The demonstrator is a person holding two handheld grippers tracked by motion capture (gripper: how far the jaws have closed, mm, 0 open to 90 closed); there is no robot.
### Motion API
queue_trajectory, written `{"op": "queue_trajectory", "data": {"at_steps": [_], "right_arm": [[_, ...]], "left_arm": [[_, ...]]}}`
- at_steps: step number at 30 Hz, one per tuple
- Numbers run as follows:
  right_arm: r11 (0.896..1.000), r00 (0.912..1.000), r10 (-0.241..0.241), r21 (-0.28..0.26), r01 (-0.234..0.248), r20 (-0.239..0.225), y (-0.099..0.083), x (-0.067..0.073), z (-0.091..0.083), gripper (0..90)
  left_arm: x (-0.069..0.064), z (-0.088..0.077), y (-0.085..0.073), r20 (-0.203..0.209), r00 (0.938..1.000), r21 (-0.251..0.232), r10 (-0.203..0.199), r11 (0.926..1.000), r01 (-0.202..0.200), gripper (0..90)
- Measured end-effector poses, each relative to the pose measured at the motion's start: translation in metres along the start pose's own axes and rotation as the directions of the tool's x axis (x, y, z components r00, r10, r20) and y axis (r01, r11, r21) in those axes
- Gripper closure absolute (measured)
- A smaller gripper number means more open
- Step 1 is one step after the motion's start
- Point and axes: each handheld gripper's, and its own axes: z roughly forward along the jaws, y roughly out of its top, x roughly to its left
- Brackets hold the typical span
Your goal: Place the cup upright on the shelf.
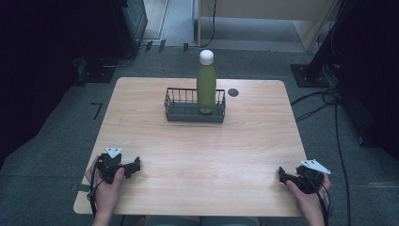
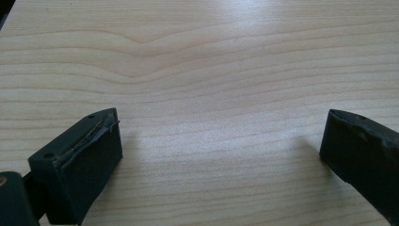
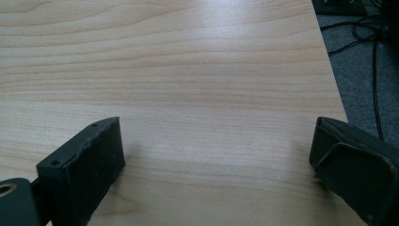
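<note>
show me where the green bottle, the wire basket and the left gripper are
green bottle (image 1: 206, 84), high view, middle of its body.
wire basket (image 1: 181, 113), high view, front wall.
left gripper (image 1: 137, 165), high view, between its fingertips.

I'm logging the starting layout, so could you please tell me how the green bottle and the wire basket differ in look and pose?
The green bottle is tall, smooth and solid, with a white cap; the wire basket is low, wide, dark and open-barred. The bottle stands upright inside the basket, at its right end, rising well above its rim. The basket rests directly on the table; the bottle does not. Both sit at the table's far middle, away from both tools.
</note>
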Motion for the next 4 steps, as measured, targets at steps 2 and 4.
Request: {"op": "queue_trajectory", "data": {"at_steps": [2, 4], "right_arm": [[1.000, 1.0000, 0.001, 0.002, -0.001, 0.001, 0.0004, 0.0003, 0.0003, 2.9], [1.000, 1.0000, 0.000, 0.002, 0.000, 0.002, 0.0005, 0.0001, 0.0004, 2.9]], "left_arm": [[0.0000, 0.0000, 0.0000, 0.000, 1.0000, -0.001, 0.000, 1.0000, 0.000, 0.1], [0.0000, 0.0000, 0.0000, 0.000, 1.0000, -0.001, 0.000, 1.0000, 0.000, 0.2]]}}
